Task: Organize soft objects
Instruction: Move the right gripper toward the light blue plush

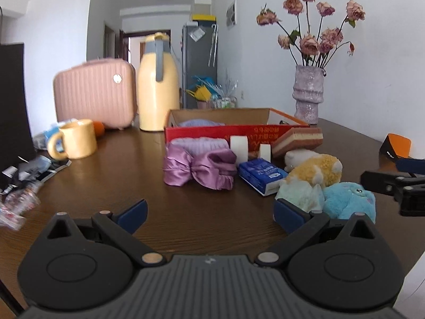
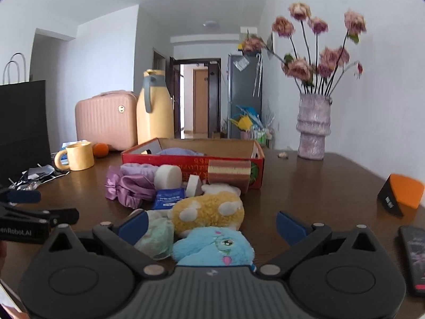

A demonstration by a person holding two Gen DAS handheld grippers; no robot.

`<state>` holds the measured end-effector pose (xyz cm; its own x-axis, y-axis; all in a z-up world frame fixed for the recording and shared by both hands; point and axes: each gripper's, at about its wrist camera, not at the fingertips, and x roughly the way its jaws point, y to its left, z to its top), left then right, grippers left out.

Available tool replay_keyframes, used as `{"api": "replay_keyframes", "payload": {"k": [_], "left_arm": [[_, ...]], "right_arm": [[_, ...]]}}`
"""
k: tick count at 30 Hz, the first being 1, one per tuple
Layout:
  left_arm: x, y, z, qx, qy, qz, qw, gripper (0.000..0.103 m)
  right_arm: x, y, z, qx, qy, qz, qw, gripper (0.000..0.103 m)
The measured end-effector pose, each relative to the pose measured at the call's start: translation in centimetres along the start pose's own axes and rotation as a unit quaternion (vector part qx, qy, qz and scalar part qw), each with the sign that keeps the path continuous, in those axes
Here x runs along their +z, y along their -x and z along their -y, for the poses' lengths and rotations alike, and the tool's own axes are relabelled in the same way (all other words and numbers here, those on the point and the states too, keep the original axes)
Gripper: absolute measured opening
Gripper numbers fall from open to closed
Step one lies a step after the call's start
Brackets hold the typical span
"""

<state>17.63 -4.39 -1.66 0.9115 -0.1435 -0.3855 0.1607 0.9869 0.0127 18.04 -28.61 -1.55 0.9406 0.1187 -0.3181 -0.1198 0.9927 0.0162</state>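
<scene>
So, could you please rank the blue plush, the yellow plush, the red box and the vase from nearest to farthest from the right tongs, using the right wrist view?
1. Blue plush, between the open right tongs.
2. Yellow plush, just behind.
3. Red box, mid-table.
4. Vase, far right.

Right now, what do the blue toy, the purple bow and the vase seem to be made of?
Blue toy: plush fabric, by its fuzzy pile and stitched-looking eye.
Purple bow: probably satin, since it is shiny and gathered into soft folds.
Vase: looks like ceramic or glass with a rough, sparkly lilac finish; which one, I cannot tell.
</scene>
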Motion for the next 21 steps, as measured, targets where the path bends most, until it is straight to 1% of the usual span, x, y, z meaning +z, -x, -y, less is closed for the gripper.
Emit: {"api": "replay_keyframes", "payload": {"k": [3, 5, 7, 9, 11, 13, 16, 18, 19, 20, 21], "left_arm": [[0.2, -1.6, 0.3, -0.013, 0.009, -0.013, 0.9998, 0.103], [0.3, -2.4, 0.5, -0.028, 0.014, -0.02, 0.9993, 0.103], [0.6, -3.1, 0.8, -0.047, 0.02, -0.027, 0.9983, 0.103], [0.9, -3.9, 1.1, -0.072, 0.036, -0.038, 0.9961, 0.103], [1.1, -4.9, 1.5, -0.091, 0.054, -0.056, 0.9928, 0.103], [1.3, -5.6, 2.0, -0.108, 0.061, -0.061, 0.9904, 0.102], [1.3, -6.4, 2.7, -0.121, 0.061, -0.062, 0.9888, 0.093], [1.2, -6.9, 3.3, -0.127, 0.059, -0.066, 0.988, 0.078], [1.2, -7.1, 3.5, -0.133, 0.057, -0.068, 0.9872, 0.074], [1.2, -7.3, 3.7, -0.137, 0.055, -0.071, 0.9865, 0.065], [1.1, -7.4, 3.8, -0.139, 0.053, -0.073, 0.9862, 0.053]], "right_arm": [[0.2, -2.0, 0.3, 0.008, -0.006, -0.021, 1.0, 0.097], [0.3, -3.1, 0.6, 0.009, -0.015, -0.036, 0.999, 0.092], [0.1, -4.0, 1.0, 0.011, -0.024, -0.048, 0.999, 0.09], [-0.2, -4.7, 1.4, 0.012, -0.033, -0.054, 0.998, 0.09], [-0.5, -5.0, 1.8, 0.011, -0.042, -0.058, 0.997, 0.088], [-0.7, -5.0, 2.1, 0.012, -0.045, -0.055, 0.997, 0.087], [-0.8, -5.5, 2.4, 0.004, -0.04, -0.064, 0.997, 0.087], [-1.0, -5.7, 2.5, 0.002, -0.04, -0.071, 0.997, 0.087], [-1.0, -5.8, 2.6, 0.004, -0.041, -0.073, 0.996, 0.087], [-1.1, -5.8, 2.6, 0.005, -0.041, -0.074, 0.996, 0.087], [-1.1, -5.8, 2.6, 0.005, -0.041, -0.074, 0.996, 0.087]]}}
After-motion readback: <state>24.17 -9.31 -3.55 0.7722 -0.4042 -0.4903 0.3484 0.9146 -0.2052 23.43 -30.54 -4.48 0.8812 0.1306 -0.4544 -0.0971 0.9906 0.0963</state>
